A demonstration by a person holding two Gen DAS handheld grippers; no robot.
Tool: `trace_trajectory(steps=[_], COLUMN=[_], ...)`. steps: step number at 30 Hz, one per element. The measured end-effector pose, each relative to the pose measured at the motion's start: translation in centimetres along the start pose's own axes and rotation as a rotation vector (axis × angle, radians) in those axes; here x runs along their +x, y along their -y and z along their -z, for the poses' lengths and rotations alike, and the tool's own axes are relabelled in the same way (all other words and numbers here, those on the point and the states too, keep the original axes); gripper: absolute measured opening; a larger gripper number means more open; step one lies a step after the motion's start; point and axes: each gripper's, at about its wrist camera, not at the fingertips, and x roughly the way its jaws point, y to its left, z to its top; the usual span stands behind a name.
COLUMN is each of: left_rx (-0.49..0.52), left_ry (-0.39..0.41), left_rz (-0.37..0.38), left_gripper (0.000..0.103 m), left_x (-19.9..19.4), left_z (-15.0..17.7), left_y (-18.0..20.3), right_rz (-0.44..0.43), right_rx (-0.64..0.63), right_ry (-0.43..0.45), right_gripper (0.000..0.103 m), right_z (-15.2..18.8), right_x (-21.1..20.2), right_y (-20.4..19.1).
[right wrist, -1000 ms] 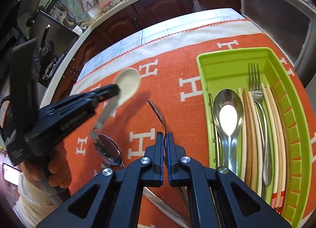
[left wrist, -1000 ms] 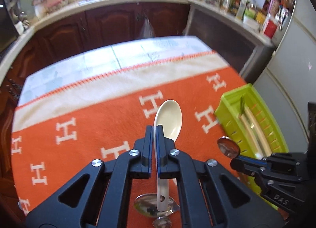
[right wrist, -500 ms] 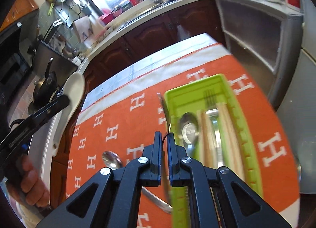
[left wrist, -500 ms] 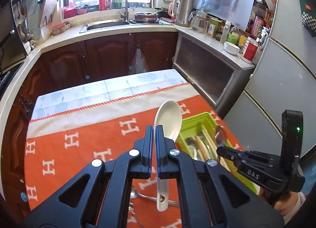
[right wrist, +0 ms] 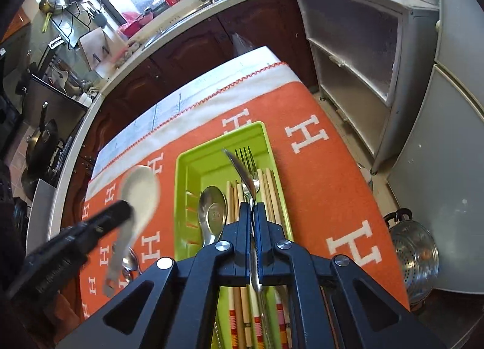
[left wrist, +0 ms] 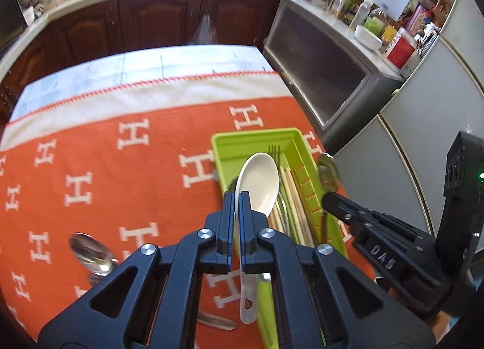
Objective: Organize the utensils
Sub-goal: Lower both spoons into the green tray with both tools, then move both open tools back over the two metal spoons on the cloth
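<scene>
Holding a utensil in each hand, we find both poised over the green tray (right wrist: 184,167), which sits on the orange cloth (left wrist: 90,167) covering the table (left wrist: 136,61). Our left gripper (left wrist: 237,197) is clenched on the neck of a white spoon (left wrist: 260,179), bowl forward and handle hanging below the jaws, so that the bowl already overlaps the tray's near end. Our right gripper (right wrist: 252,208) is clamped edge-on around a metal spoon (right wrist: 242,170), its tip projecting above the fork (right wrist: 246,156) and chopsticks (right wrist: 269,188) already lying lengthwise in the tray. A second metal spoon (right wrist: 212,206) rests in the tray beside them. We judge the steep downward pitch of both tools suits lowering each piece parallel to its fellows. At least one loose spoon (left wrist: 89,250) lies on the cloth, so sorting is unfinished. Crowding of the two grippers over one narrow tray is the risk we note
</scene>
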Motion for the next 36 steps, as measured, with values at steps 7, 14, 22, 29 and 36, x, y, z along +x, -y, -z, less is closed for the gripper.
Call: trace_trajectory(steps=[7,14,22,29,36], left_rx=[-0.001,0.007,0.074,0.052,0.001], left_ry=[-0.06,-0.069,-0.01,0.024,0.056], left_rz=[-0.011,0.01,0.041,0.027,-0.023], left_gripper=[0.001,0.003,0.007,0.007,0.007], left_x=[3.6,2.9,-0.1,-3.1,-8.0], left_z=[0.4,0.1,-0.5,-0.1,1.1], left_y=[1.2,0.1,0.4,-1.5,-6.3], right_rz=[0.022,0.029,0.014,0.002,-0.05], right_rx=[-0.012,-0.036,-0.054,-0.086,-0.177], right_ry=[-0.029,-0.007,0.003,0.026,0.03], right_gripper=[0.003,0.006,0.006,0.006,0.006], right_z=[-0.9,-1.3,-0.9,0.1,1.7], right_x=[3.8,4.6,2.8,0.4,-2.1], right_y=[-0.9,-1.9,-2.5,-3.5,-6.9])
